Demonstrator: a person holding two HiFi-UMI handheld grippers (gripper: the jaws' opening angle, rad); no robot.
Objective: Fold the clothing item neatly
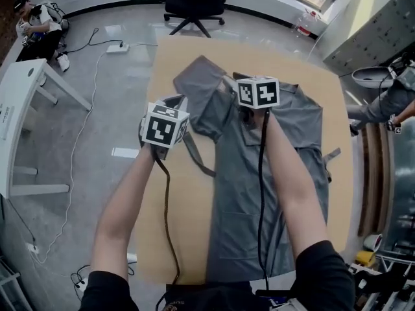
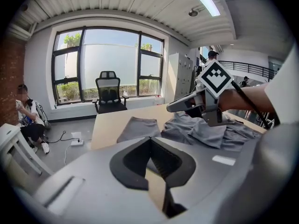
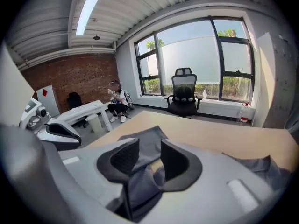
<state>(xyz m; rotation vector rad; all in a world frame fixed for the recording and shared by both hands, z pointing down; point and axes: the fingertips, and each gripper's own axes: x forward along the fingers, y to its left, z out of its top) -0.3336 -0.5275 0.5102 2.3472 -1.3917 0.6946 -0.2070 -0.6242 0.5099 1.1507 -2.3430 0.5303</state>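
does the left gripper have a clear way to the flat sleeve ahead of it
Likely yes: the sleeve lies just ahead of the left gripper, uncovered; its shut jaws must open first.

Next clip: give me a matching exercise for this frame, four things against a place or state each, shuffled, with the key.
Things:
1. left gripper
2. right gripper
3. grey shirt
4. office chair

Places or states:
A. stands on the floor beyond the table
B. jaws together
C. lies spread on the tan table
D. grey cloth between its jaws

Pairs: 1-B, 2-D, 3-C, 4-A
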